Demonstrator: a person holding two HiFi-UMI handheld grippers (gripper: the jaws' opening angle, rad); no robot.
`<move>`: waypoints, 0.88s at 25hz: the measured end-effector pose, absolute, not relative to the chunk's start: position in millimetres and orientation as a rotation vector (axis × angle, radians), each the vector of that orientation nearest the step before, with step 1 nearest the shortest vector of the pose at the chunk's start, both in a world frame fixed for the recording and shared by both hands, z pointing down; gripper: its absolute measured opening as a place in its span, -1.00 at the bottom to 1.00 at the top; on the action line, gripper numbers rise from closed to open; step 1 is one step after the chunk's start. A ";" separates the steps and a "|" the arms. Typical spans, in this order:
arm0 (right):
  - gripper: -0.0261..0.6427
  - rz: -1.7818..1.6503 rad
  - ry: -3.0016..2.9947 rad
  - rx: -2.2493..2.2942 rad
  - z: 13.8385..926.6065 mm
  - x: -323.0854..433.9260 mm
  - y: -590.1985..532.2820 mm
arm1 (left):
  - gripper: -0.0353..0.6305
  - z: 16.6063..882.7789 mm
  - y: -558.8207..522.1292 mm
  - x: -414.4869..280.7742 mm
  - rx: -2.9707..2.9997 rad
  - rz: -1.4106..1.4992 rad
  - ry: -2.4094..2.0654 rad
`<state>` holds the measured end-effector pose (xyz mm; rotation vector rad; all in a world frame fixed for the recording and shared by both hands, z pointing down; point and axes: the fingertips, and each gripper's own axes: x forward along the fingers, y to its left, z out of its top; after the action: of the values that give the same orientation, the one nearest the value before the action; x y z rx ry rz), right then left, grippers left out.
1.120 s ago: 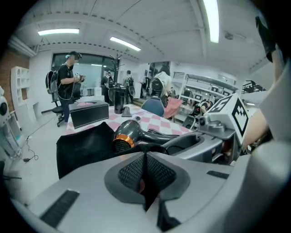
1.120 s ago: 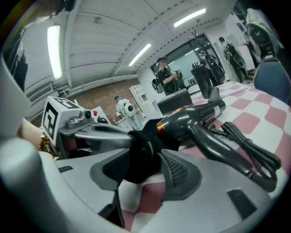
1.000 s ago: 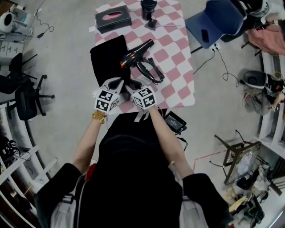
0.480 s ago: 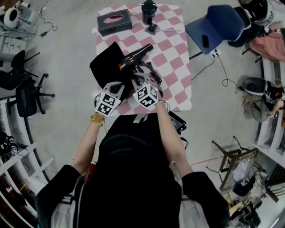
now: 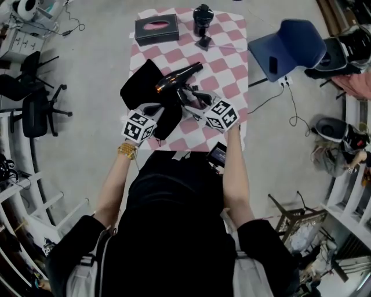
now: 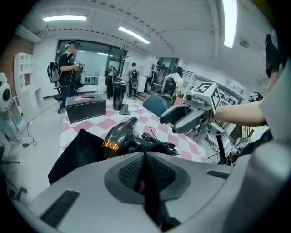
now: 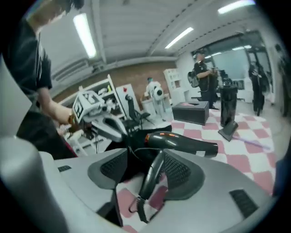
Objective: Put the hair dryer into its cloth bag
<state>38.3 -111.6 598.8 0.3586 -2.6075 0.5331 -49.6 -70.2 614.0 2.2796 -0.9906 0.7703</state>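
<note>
A black hair dryer (image 5: 177, 78) with an orange ring lies on the checkered table (image 5: 232, 69), its coiled cord (image 5: 201, 96) beside it. The black cloth bag (image 5: 139, 90) lies left of it. My left gripper (image 5: 157, 108) is shut on the bag's near edge; black fabric shows between its pads (image 6: 132, 170). My right gripper (image 5: 188, 97) has just been opening and stands open around the dryer's handle (image 7: 152, 179), which sits in the gap between the pads. The dryer's body (image 7: 186, 143) lies just beyond the jaws. In the left gripper view the dryer (image 6: 120, 136) lies ahead.
A dark tissue box (image 5: 156, 29) and a black stand-like object (image 5: 203, 14) sit at the table's far end. A blue chair (image 5: 287, 46) stands to the right, office chairs (image 5: 35, 113) to the left. A small dark device (image 5: 217, 155) hangs at the table's near edge.
My right gripper left the bag's near edge, moved right and further in to the dryer's handle, and opened. The left gripper kept its hold and the bag's near edge has bunched up.
</note>
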 end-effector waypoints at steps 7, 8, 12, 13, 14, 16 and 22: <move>-0.20 0.407 -2.311 0.400 680.0 42.2 -116.2 | -0.81 622.4 -74.1 -49.9 2.226 0.722 -1.083; -0.20 0.419 -2.299 0.390 687.9 34.7 -115.0 | -0.82 622.8 -74.9 -49.2 2.225 0.718 -1.103; -0.20 0.432 -2.271 0.353 704.6 1.9 -112.8 | -0.82 625.6 -74.4 -44.5 2.199 0.693 -1.157; -0.20 0.425 -2.236 0.349 711.6 -2.5 -112.4 | -0.81 626.2 -73.5 -43.9 2.189 0.686 -1.166; -0.20 0.410 -2.192 0.349 718.7 -4.3 -112.1 | -0.82 627.0 -72.2 -43.3 2.181 0.680 -1.172; -0.20 0.342 -2.125 0.362 724.9 -4.4 -115.0 | -0.82 628.5 -69.0 -42.8 2.165 0.671 -1.186; -0.14 0.131 -2.095 0.476 737.6 -9.8 -118.4 | -0.82 631.1 -63.3 -46.9 2.143 0.673 -1.225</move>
<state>-9.8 -118.4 737.6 0.4763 -2.0954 0.1311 -46.9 -63.3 631.1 2.1433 -1.2246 0.6730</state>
